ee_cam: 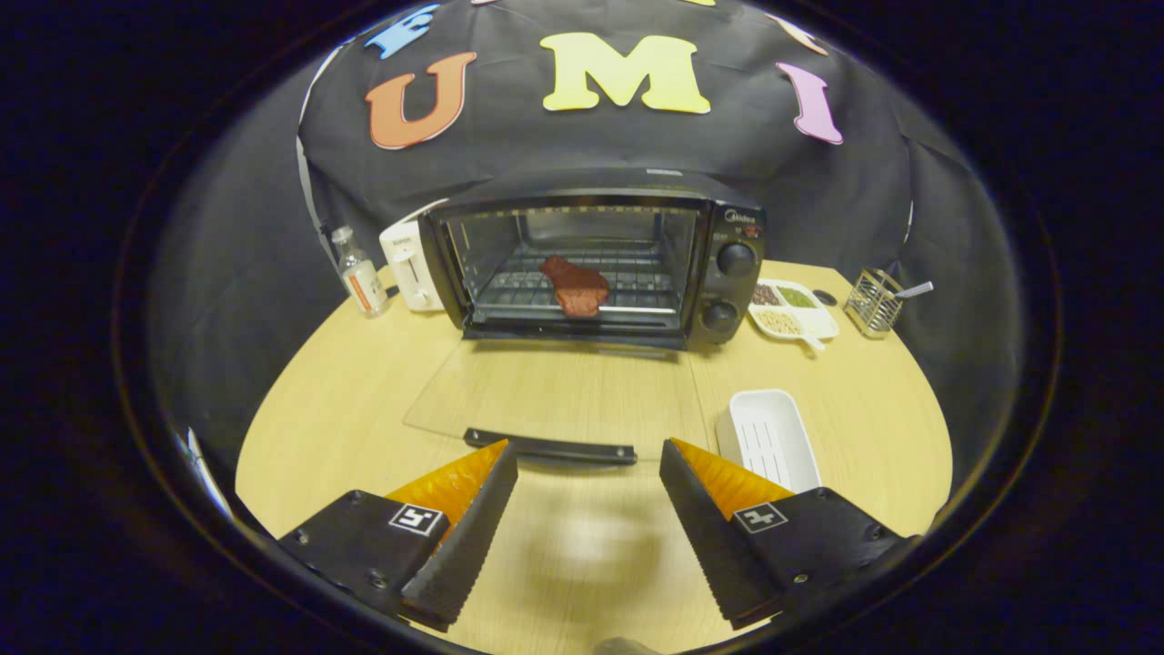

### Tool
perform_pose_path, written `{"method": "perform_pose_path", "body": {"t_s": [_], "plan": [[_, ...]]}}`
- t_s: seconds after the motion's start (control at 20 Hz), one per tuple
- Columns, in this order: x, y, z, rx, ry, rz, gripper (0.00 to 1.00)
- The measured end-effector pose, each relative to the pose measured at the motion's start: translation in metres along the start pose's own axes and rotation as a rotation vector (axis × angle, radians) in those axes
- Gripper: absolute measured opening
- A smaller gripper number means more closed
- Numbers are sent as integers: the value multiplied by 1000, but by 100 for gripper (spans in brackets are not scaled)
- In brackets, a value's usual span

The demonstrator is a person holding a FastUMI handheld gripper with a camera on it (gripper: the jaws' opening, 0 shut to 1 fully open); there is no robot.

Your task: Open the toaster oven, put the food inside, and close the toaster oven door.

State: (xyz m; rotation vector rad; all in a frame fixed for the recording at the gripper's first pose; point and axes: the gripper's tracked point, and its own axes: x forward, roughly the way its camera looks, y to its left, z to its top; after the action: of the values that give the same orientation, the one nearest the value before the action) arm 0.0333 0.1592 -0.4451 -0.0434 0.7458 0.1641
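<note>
Gripper view looks straight at the toaster oven [591, 264], whose glass door [546, 396] lies folded flat on the tabletop [346, 382]. The food [575, 287] already sits on the rack inside. The gripper [587, 473] hangs wide open and empty, and the door handle [550, 447] runs crosswise just ahead of its fingers. Closing looks like a lift from under that bar.

Low behind tongs [588, 455]; facing oven [591, 259].
</note>
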Motion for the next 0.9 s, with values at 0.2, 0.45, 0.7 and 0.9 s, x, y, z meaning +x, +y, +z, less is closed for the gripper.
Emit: {"method": "perform_pose_path", "body": {"t_s": [0.2, 0.45, 0.7, 0.9], "plan": [[11, 7, -38, 7, 78, 5, 100], [40, 15, -43, 18, 113, 2, 100], [62, 20, -35, -25, 96, -3, 100], [71, 20, -26, -16, 116, -16, 100]]}}
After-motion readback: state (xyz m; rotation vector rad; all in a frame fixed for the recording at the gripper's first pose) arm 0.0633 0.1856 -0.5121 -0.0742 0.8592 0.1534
